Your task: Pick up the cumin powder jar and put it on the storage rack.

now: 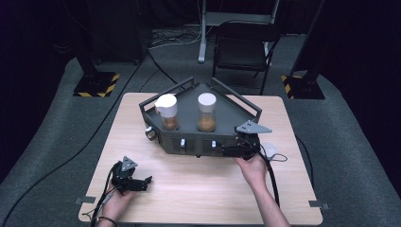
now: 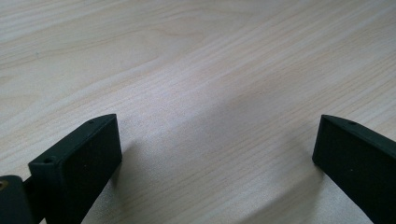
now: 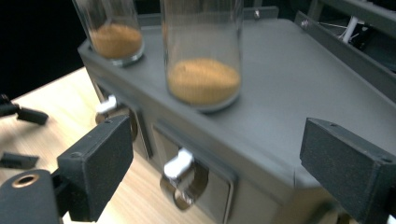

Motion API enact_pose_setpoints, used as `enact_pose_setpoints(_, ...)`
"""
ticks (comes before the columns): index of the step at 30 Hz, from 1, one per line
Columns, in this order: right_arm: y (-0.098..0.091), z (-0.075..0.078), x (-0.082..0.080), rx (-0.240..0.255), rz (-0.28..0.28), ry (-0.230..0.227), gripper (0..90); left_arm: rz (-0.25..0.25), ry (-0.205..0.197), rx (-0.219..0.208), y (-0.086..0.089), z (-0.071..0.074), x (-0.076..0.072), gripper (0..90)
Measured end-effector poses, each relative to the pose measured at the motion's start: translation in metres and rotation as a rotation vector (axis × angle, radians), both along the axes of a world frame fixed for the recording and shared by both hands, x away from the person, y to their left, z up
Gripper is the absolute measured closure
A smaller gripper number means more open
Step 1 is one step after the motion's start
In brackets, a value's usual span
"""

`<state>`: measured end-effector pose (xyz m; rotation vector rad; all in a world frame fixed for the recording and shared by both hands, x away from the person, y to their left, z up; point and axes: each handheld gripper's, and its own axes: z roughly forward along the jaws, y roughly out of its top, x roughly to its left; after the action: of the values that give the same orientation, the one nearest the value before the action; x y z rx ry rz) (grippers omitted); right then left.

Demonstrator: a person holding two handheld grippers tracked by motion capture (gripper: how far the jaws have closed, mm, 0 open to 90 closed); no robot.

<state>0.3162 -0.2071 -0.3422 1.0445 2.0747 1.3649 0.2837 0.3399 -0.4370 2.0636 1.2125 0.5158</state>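
The grey rack (image 1: 222,113), standing at the surface's (image 1: 198,189) twelve o'clock with two spice jars, is being approached at its four o'clock corner by the wide-open, empty right gripper (image 3: 215,172), a silver drawer knob (image 3: 180,163) likely being targeted next, while the open left gripper (image 2: 215,154) is being rested at seven o'clock.

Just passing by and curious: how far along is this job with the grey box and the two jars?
Little looks done: both jars, each partly filled with brown powder, stand capped on the grey box. In hand: the right gripper, jaws open and holding nothing, is at the box's front right corner, near a silver knob. The left gripper rests open on the table. The handling itself seems left to do.
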Motion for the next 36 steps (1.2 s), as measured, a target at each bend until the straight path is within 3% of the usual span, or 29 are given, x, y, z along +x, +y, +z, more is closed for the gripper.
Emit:
enact_pose_setpoints(3, -0.002, -0.009, -0.009, -0.012, 0.001, -0.023, 8.8, 0.0, 0.0, 0.0, 0.0, 0.0, 0.0, 0.7)
enact_pose_setpoints(12, -0.007, -0.022, -0.027, -0.024, 0.013, -0.029, 8.7, 0.001, 0.0, -0.001, 0.0, 0.0, 0.0, 0.7)
enact_pose_setpoints(36, -0.033, -0.083, -0.051, -0.042, 0.004, 0.071, 8.5, 0.003, 0.001, -0.001, -0.001, 0.0, 0.0, 0.7)
